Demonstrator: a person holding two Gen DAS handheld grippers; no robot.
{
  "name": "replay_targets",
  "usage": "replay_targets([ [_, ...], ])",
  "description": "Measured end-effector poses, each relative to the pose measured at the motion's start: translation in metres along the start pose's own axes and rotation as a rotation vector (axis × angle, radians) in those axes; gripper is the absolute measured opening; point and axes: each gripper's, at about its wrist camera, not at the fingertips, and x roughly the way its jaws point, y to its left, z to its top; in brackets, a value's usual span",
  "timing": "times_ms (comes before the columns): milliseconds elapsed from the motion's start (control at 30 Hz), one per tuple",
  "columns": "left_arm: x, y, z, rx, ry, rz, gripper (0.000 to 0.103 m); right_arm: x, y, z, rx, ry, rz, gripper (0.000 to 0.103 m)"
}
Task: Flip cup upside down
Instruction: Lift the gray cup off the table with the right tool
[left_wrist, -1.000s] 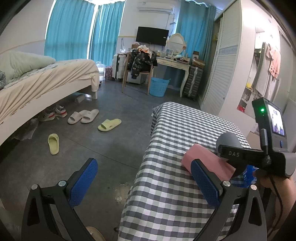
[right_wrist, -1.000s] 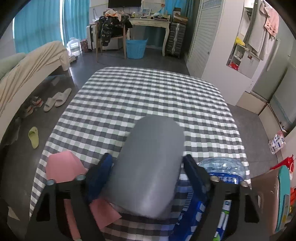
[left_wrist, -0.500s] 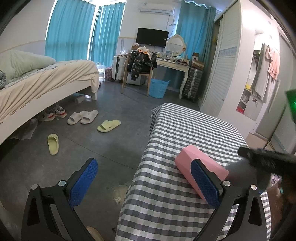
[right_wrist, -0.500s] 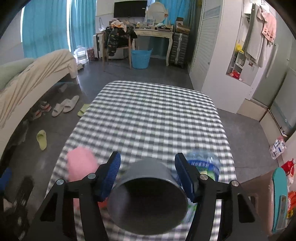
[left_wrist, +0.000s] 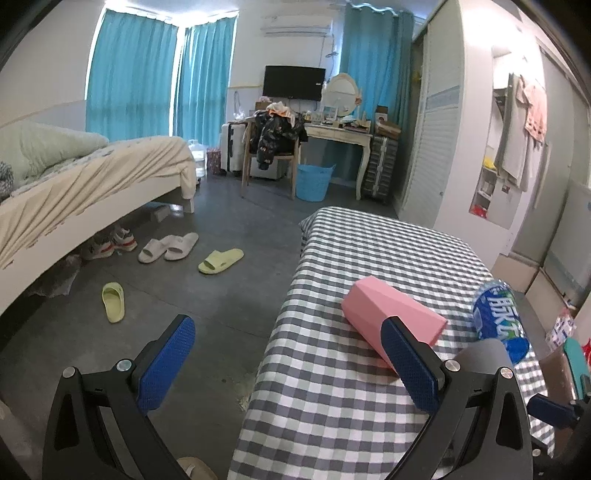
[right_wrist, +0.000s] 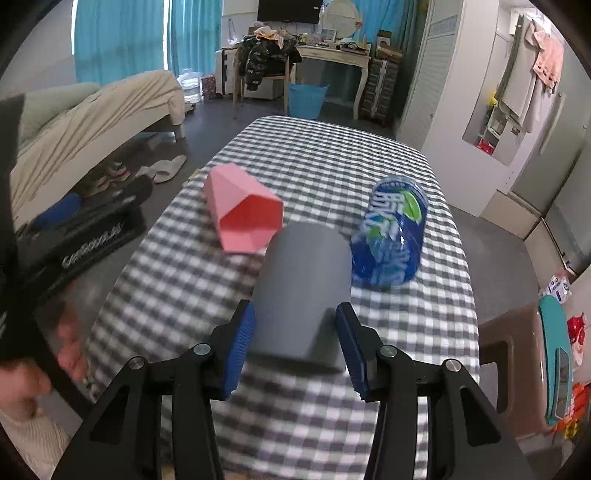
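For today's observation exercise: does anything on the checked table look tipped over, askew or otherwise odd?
Yes. The pink cup lies on its side, open mouth toward the right wrist camera, and the blue-labelled water bottle lies tipped over beside it. The grey cup sits between the right claw fingers. No spill shows on the checked tablecloth.

The near rim of the grey cup (right_wrist: 301, 291) is blurred, and the right gripper (right_wrist: 295, 347) pads cover its sides. In the left wrist view only a sliver of it shows, behind the left gripper (left_wrist: 291, 369). The blue bottle (right_wrist: 393, 230) label is smeared beyond reading.
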Motion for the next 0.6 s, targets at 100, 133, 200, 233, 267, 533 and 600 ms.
replay_targets([
  [100, -0.007, -0.005, -0.007, 0.027, 0.006, -0.005, 0.103, -0.003, -0.004, -0.004, 0.019, -0.002, 0.021, 0.046],
  [133, -0.009, -0.005, -0.011, 0.039, 0.015, -0.012, 0.103, -0.005, -0.006, -0.007, 0.022, -0.006, 0.029, 0.046],
  [200, -0.014, -0.008, -0.017, 0.058, 0.030, -0.017, 0.103, -0.009, -0.011, -0.008, 0.031, -0.023, 0.047, 0.046],
  [233, -0.018, -0.010, -0.021, 0.070, 0.034, -0.018, 0.103, -0.011, -0.012, -0.009, 0.036, -0.034, 0.056, 0.046],
  [267, -0.021, -0.011, -0.022, 0.076, 0.029, -0.014, 0.103, -0.015, -0.016, -0.008, 0.040, -0.047, 0.066, 0.046],
  [533, -0.053, -0.039, -0.009, 0.133, 0.005, -0.015, 0.103, -0.045, -0.052, 0.004, 0.004, -0.191, 0.112, 0.053],
  [600, -0.058, -0.052, -0.002, 0.137, 0.019, -0.051, 0.103, -0.056, -0.064, 0.008, -0.007, -0.266, 0.083, 0.060],
])
